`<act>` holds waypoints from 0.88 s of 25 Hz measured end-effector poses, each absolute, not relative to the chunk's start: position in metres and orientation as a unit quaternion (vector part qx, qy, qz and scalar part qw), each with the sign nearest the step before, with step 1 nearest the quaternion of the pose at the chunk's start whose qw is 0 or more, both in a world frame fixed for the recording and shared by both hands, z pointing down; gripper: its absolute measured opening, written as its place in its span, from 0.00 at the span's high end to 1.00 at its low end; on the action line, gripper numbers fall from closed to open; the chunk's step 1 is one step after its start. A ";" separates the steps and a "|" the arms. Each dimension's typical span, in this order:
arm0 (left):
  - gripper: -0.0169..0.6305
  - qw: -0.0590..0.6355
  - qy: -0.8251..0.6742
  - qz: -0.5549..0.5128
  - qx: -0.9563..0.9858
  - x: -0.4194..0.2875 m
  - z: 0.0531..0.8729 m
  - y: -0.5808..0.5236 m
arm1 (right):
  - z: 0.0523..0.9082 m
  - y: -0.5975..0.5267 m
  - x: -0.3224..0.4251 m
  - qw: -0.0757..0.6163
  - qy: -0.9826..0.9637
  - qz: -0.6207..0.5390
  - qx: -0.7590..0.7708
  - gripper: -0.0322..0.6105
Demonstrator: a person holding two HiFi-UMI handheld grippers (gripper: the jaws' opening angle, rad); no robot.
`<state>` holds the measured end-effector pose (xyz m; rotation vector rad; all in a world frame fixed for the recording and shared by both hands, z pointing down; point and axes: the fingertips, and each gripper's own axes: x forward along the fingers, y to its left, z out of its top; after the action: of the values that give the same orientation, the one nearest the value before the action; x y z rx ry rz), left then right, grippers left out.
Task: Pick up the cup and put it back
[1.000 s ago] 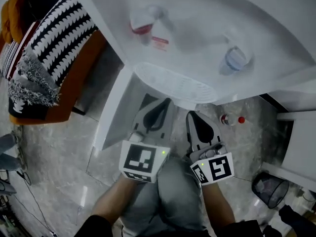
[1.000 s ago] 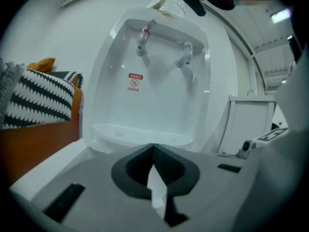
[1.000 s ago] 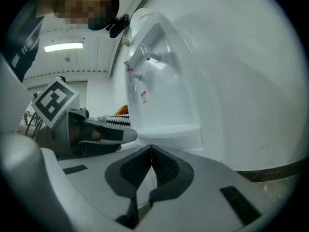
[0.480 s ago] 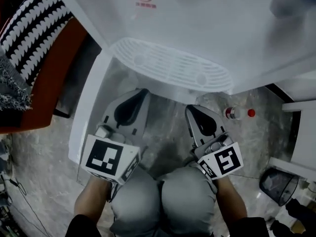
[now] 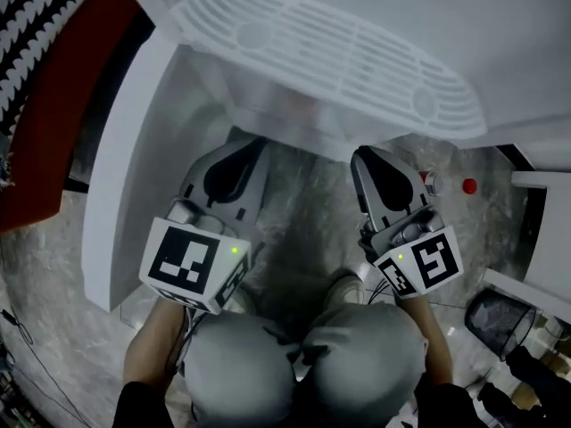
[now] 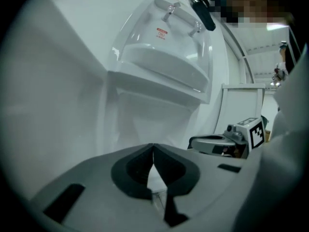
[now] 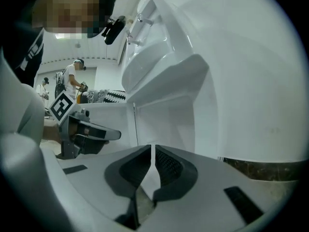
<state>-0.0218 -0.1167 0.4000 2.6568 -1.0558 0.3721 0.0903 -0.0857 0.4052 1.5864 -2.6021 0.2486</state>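
Note:
No cup shows in any view at this moment. A white dispenser fills the top of the head view, with its slotted drip tray (image 5: 330, 52) jutting toward me. My left gripper (image 5: 243, 145) and right gripper (image 5: 368, 157) are held side by side just below that tray, above grey-clad knees (image 5: 294, 364). Both pairs of jaws are shut with nothing between them. In the left gripper view the shut left gripper (image 6: 153, 147) points at the tray (image 6: 164, 69), with two taps (image 6: 181, 18) above. The right gripper (image 7: 153, 149) faces the same tray (image 7: 164, 76).
A small bottle (image 5: 429, 181) and a red cap (image 5: 469, 185) lie on the marble floor at the right. A black mesh bin (image 5: 500, 315) stands lower right. A red seat with a striped cushion (image 5: 36, 16) is at the upper left. People stand far off (image 7: 72, 79).
The head view has dropped and closed in: the dispenser's top with its cup and bottle has left the picture, and the drip tray now fills it. Both grippers stay shut and low.

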 end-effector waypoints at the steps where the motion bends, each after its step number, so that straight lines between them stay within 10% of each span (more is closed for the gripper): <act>1: 0.95 0.136 -0.367 0.125 0.912 -0.023 0.404 -0.117 | 0.406 -0.086 0.089 0.045 -0.850 0.082 0.518 0.92; 4: 0.95 0.155 -0.370 0.117 0.909 -0.024 0.415 -0.119 | 0.412 -0.088 0.079 0.055 -0.857 0.083 0.505 0.66; 22: 0.95 0.196 -0.365 0.117 0.903 -0.040 0.452 -0.105 | 0.506 -0.149 0.055 0.037 -0.835 0.076 0.544 0.39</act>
<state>-0.0404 -0.1054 0.4525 2.5287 -1.0226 0.3270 0.0549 -0.1495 0.5058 1.6687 -2.5629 0.2325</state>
